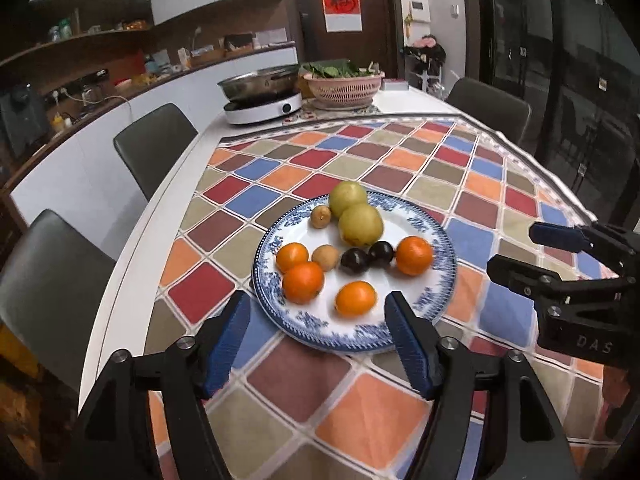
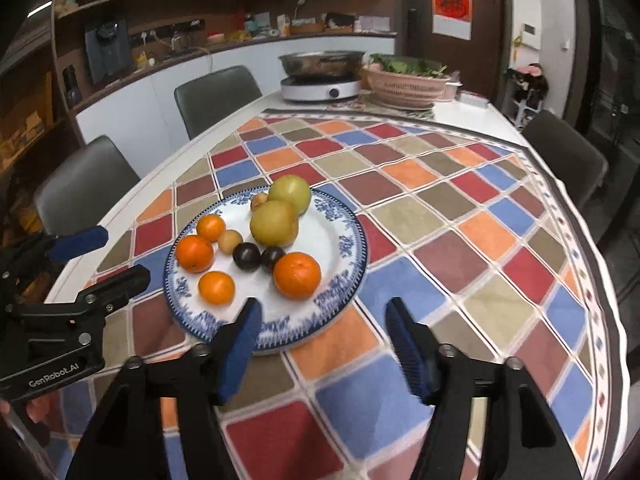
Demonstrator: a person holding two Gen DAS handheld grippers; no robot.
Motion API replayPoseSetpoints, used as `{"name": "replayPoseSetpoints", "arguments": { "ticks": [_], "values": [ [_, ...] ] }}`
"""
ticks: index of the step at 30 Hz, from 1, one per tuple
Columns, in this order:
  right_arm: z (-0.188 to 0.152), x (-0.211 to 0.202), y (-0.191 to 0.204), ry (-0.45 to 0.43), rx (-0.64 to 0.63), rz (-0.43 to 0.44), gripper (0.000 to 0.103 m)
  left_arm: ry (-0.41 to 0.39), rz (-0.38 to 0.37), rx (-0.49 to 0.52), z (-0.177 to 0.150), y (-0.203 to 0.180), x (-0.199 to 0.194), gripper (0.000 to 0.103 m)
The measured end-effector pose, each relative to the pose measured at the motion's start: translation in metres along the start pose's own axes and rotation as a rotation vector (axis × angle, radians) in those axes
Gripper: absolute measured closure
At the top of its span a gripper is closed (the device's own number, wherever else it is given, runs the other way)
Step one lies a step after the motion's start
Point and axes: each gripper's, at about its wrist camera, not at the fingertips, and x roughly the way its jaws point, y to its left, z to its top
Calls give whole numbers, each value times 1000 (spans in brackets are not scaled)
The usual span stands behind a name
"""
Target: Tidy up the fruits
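A blue-patterned white plate (image 1: 436, 280) (image 2: 344, 264) sits on the checkered tablecloth. It holds several oranges (image 1: 303, 282) (image 2: 297, 275), two green pears (image 1: 360, 225) (image 2: 274, 224), two dark plums (image 1: 354, 261) (image 2: 246, 257) and two small brown fruits (image 1: 325, 257) (image 2: 229, 241). My left gripper (image 1: 318, 314) is open and empty at the plate's near rim; it also shows in the right wrist view (image 2: 116, 256). My right gripper (image 2: 322, 318) is open and empty just right of the plate's near edge; it also shows in the left wrist view (image 1: 516, 248).
At the far end of the table stand an induction cooker with a steel pan (image 1: 262, 92) (image 2: 322, 74) and a pink basket of greens (image 1: 344, 84) (image 2: 408, 82). Grey chairs (image 1: 154, 148) (image 2: 218, 94) line the left side; another chair (image 1: 490, 108) stands on the right.
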Motion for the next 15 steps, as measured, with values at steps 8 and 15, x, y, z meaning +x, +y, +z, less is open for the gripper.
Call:
{"name": "replayPoseSetpoints", "arguments": {
  "ticks": [8,15],
  "values": [
    [-29,-62,-1,-76,54,-35,24,-86,50,-38,-24,-11,-63,9],
    [-57,-108,9,-120,28,-58,23,-115,66,-57,-47,-20,-99,0]
  ]
}}
